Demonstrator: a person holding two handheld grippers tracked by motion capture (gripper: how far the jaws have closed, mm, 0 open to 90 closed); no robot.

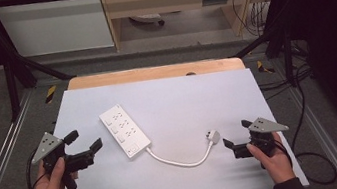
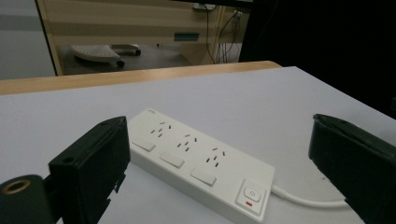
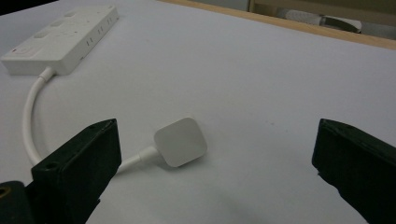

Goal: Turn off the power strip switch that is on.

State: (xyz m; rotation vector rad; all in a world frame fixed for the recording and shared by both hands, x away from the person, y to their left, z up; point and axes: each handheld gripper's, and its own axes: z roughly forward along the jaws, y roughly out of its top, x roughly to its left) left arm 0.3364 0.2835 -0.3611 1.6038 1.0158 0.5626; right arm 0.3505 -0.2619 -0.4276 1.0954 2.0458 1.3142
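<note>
White power strip (image 1: 125, 131) lies diagonally on the pale surface (image 1: 193, 101), left of centre, three sockets plus a switch at its near end. Its white cord (image 1: 181, 162) curves off that end toward the right and ends in a white plug (image 1: 213, 136) lying flat.

Left claw (image 1: 84, 141): held in the person's left hand (image 1: 51, 185) at the near-left of the surface, tilted, pointing right toward the strip. Jaws spread wide, nothing between them. Strip sits just ahead of it, apart, not touched; in the left gripper view the strip (image 2: 198, 164) is framed between the jaws.

Right claw (image 1: 236, 135): held in the right hand (image 1: 273, 159) at the near-right, pointing left. Jaws wide open, empty. Plug is just beside its tips, apart; in the right gripper view the plug (image 3: 180, 142) lies between the jaws, closer to the left one.
</note>
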